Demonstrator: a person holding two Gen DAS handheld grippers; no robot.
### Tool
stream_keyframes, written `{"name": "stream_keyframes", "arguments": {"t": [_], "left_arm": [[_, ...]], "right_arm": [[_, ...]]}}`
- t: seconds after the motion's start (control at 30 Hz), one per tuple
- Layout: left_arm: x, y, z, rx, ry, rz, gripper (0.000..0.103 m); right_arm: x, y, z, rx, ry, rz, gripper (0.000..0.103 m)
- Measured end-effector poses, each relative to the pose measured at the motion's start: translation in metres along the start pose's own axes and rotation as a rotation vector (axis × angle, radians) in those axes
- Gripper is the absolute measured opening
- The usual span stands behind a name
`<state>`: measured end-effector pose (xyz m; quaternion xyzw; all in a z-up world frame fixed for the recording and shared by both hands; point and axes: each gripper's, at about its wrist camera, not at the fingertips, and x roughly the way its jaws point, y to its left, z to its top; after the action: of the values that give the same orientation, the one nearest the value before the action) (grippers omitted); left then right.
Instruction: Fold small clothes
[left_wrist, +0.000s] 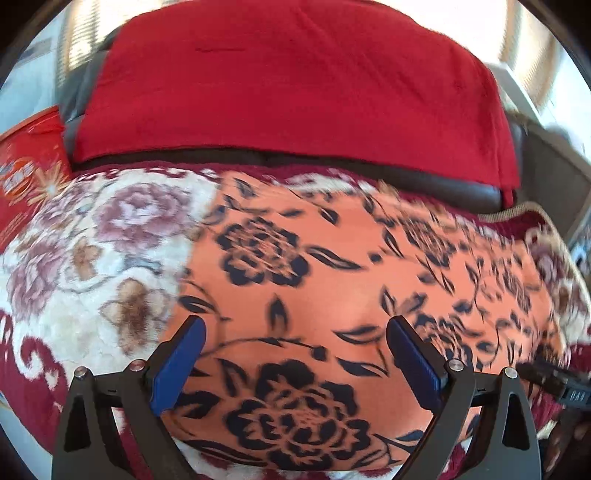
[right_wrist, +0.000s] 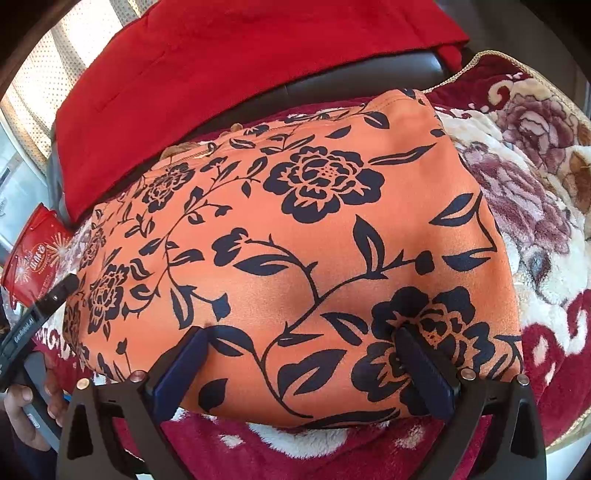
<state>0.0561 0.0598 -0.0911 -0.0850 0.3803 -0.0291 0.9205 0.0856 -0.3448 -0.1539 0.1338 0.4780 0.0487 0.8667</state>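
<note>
An orange garment with a dark blue flower print (left_wrist: 332, 280) (right_wrist: 295, 240) lies folded into a rough rectangle on a plush floral blanket (left_wrist: 92, 251) (right_wrist: 535, 206). My left gripper (left_wrist: 295, 332) hangs over its near left part with the blue-padded jaws wide apart and nothing between them. My right gripper (right_wrist: 303, 339) stands open over the garment's near edge; both fingertips (right_wrist: 402, 332) rest on or just above the cloth without pinching it. The left gripper's body (right_wrist: 40, 306) shows at the left edge of the right wrist view, with a hand (right_wrist: 26, 413) on it.
A red cloth (left_wrist: 288, 81) (right_wrist: 207, 66) drapes a dark sofa back (left_wrist: 461, 184) behind the garment. A red printed box (left_wrist: 29, 170) (right_wrist: 33, 254) sits at the left. The blanket's corded edge (right_wrist: 461, 70) runs at the far right.
</note>
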Motion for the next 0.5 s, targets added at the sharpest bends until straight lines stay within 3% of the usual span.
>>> {"name": "stream_keyframes", "arguments": {"t": [0.1, 0.27, 0.3, 0.33, 0.37, 0.5], "left_arm": [[-0.008, 0.028, -0.002, -0.091, -0.013, 0.025, 0.098], [-0.01, 0.074, -0.02, -0.217, 0.085, 0.067, 0.097], [-0.008, 0.079, -0.027, -0.223, 0.118, 0.065, 0.084], [-0.004, 0.081, -0.032, -0.216, 0.155, 0.058, 0.064], [0.004, 0.083, -0.04, -0.202, 0.209, 0.017, 0.054], [-0.001, 0.077, -0.041, -0.148, 0.209, 0.029, 0.042]], "right_arm": [[-0.004, -0.006, -0.003, 0.016, -0.021, 0.032, 0.103], [-0.01, -0.022, -0.007, 0.07, -0.061, 0.114, 0.103], [-0.011, -0.025, -0.006, 0.086, -0.067, 0.131, 0.103], [-0.011, -0.028, -0.006, 0.098, -0.071, 0.143, 0.103], [-0.012, -0.031, -0.006, 0.11, -0.075, 0.156, 0.103], [-0.015, -0.042, -0.006, 0.147, -0.089, 0.209, 0.103]]}}
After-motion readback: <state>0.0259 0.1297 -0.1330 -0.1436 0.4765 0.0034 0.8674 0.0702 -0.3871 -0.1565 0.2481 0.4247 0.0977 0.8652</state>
